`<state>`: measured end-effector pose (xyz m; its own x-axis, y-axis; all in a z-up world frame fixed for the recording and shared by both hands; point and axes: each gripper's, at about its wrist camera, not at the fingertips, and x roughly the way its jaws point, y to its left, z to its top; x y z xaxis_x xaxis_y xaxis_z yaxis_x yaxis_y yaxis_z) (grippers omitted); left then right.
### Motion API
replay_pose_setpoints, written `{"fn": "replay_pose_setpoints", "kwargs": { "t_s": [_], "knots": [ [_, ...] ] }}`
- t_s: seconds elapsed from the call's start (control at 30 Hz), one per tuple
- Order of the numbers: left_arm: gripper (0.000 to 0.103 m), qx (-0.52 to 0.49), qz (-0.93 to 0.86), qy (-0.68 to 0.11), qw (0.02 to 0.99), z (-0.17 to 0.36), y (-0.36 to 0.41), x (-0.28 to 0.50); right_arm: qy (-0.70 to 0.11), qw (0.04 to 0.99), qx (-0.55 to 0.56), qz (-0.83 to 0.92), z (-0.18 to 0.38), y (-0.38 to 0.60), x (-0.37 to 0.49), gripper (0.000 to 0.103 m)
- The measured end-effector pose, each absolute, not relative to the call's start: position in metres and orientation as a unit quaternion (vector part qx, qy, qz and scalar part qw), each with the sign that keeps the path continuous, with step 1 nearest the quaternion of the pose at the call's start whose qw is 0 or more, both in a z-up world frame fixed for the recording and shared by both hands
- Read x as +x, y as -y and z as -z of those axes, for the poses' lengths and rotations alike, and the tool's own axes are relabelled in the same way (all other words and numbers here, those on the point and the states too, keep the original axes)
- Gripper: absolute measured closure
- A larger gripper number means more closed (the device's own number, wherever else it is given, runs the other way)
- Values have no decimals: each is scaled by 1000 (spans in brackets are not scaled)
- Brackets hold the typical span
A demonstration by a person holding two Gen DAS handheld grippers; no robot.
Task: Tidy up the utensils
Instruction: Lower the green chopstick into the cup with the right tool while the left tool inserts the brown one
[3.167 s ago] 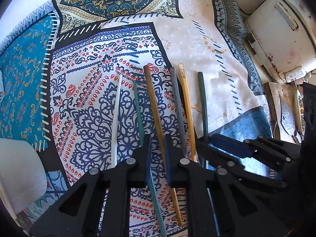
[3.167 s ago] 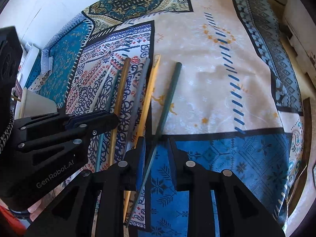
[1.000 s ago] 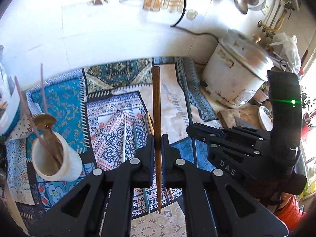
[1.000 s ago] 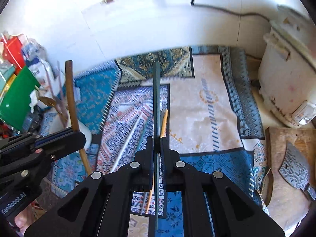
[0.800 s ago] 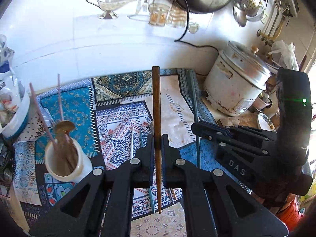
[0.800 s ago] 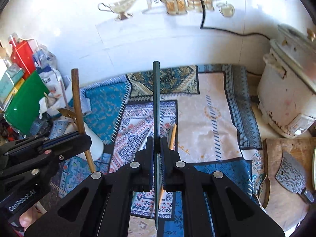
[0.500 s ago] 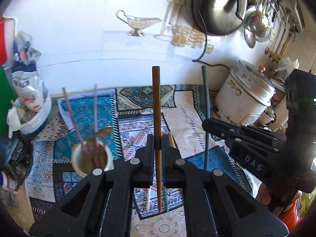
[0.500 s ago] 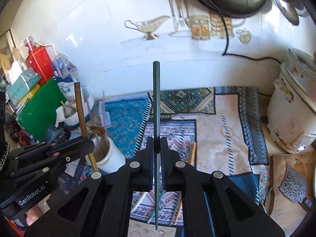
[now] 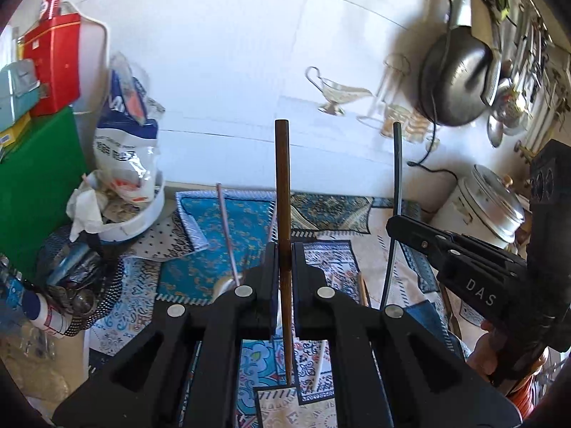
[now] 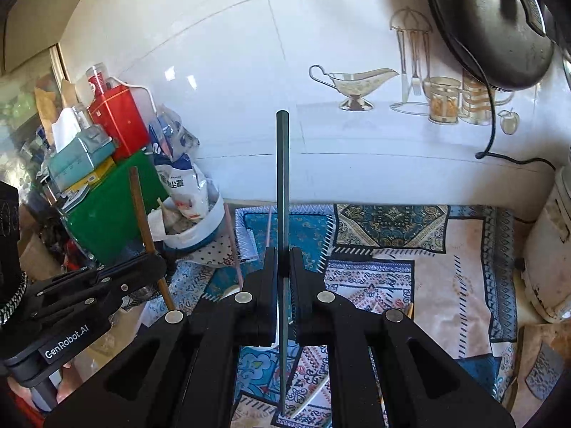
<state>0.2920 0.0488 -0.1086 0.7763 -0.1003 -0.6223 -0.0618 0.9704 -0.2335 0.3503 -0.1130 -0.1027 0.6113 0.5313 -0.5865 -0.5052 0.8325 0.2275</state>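
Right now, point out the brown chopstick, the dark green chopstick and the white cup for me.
brown chopstick [image 9: 282, 192], left wrist view, on its shaft above the shut jaws.
dark green chopstick [image 10: 282, 178], right wrist view, on its upper shaft.
white cup [image 10: 231, 289], right wrist view, on the bit of rim showing left of the fingers.

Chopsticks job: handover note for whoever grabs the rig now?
Left gripper: shut on the brown chopstick, held upright above the patterned cloth.
Right gripper: shut on the dark green chopstick, also upright.
White holder cup: just ahead of both grippers, mostly hidden, pink sticks already in it.
Done: two chopsticks picked up.
Left: drop both in the cup, then fetch those lying on the cloth.
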Motion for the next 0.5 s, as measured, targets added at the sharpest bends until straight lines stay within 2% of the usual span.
{"fn": "replay_pose_setpoints", "kwargs": {
  "t_s": [0.5],
  "knots": [
    [98, -149, -36, -323, 934, 114, -91, 320, -334, 890, 26, -310, 111, 51, 385, 97]
  ]
}}
